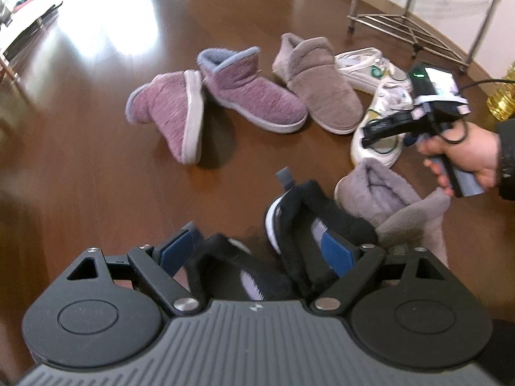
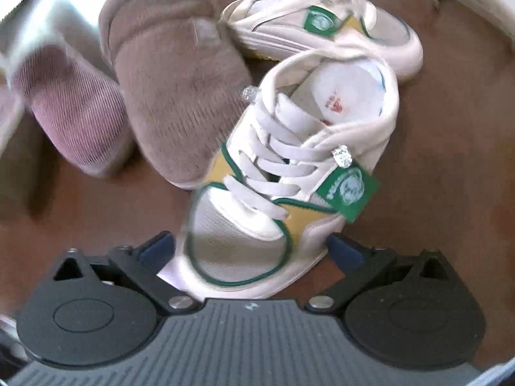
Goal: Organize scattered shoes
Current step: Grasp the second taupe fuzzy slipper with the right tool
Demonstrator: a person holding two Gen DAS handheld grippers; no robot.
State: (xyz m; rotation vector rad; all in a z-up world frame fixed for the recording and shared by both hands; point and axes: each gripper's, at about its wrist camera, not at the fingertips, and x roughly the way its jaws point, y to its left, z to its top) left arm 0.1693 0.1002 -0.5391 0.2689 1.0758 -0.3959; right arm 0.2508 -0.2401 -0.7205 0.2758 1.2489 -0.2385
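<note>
The left gripper (image 1: pixel 257 251) is spread over black shoes (image 1: pixel 309 218); the right gripper (image 2: pixel 254 251) is spread around, but not pressed on, a sneaker (image 2: pixel 273 193).

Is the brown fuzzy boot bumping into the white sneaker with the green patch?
Touching. In the right wrist view the brown fuzzy boot presses against the laced side of the white sneaker, with no floor showing between them.

white sneaker (image 2: pixel 273 173) with green-yellow trim, pink ribbed boot (image 1: pixel 254 96), seemingly taupe slipper (image 1: pixel 322 93)
</note>
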